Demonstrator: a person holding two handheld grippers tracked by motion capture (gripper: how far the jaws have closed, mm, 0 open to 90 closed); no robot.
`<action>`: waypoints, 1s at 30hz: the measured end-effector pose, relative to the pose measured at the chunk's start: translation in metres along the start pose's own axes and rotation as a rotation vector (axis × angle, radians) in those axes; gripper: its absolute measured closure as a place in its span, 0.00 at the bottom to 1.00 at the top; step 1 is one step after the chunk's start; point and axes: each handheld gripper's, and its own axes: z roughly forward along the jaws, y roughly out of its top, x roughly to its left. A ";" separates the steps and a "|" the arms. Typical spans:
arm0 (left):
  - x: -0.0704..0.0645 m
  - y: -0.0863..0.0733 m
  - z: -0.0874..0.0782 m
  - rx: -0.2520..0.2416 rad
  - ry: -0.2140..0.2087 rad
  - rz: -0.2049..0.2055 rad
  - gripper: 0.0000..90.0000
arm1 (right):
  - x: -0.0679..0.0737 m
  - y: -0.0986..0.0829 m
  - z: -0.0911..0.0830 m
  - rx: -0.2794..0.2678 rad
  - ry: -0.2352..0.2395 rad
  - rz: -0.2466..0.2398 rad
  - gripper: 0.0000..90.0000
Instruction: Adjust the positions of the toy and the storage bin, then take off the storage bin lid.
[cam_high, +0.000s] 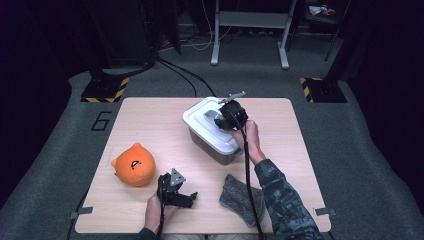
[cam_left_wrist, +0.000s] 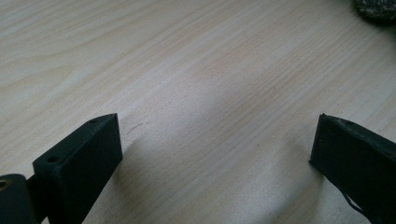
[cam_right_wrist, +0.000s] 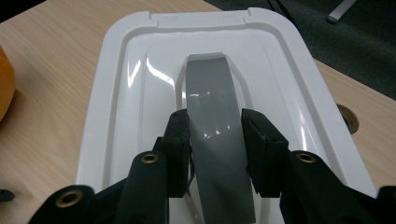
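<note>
Grey handle (cam_right_wrist: 215, 126) on white lid (cam_right_wrist: 116, 121) of box (cam_high: 212, 131), mid-table — long axis running straight between right gripper (cam_right_wrist: 215, 140), apparently clamped on it; left gripper (cam_left_wrist: 212, 154) wide, idle, well apart.

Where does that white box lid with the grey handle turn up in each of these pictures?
High view: the white lid sits on the box at table centre, under the right tool.
Left gripper view: not in it.
Right gripper view: it spans the middle.
Shared landmark: the wooden table.
</note>
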 end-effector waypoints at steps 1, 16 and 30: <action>0.000 0.000 0.000 0.000 0.000 0.000 0.02 | 0.001 0.000 0.001 -0.003 -0.005 -0.001 0.71; 0.000 0.000 0.000 -0.001 0.001 0.002 0.02 | 0.002 0.001 0.000 0.000 -0.007 -0.034 0.72; 0.000 0.000 0.000 0.000 0.000 0.002 0.02 | -0.001 0.005 -0.014 -0.054 -0.036 -0.058 0.74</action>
